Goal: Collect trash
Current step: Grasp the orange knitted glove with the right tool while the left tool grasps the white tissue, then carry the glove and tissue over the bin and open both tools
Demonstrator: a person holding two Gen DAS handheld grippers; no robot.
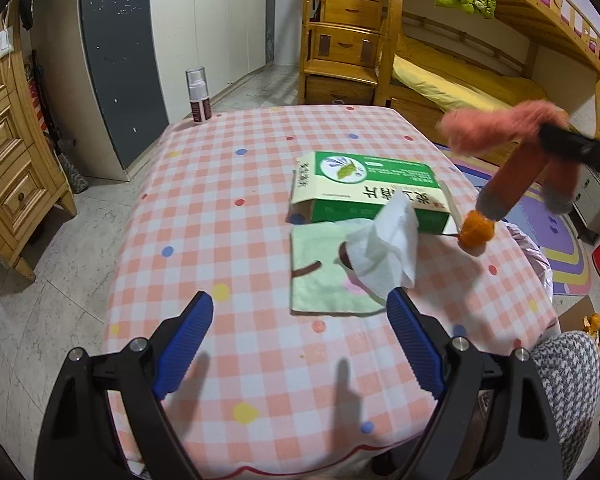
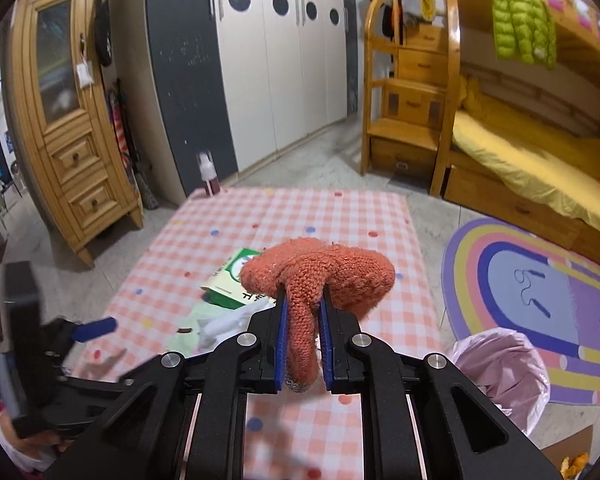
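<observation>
My right gripper is shut on an orange-pink knitted sock, held above the checked table; the sock also shows hanging at the right of the left wrist view. My left gripper is open and empty, low over the table's near side. Just ahead of it lie a crumpled white tissue, a green cloth, an open green box and an orange peel. The tissue and box show partly hidden behind the sock.
A bin lined with a pink bag stands on the floor right of the table. A spray bottle stands at the table's far left corner. A wooden cabinet, wardrobe and bunk bed surround the table.
</observation>
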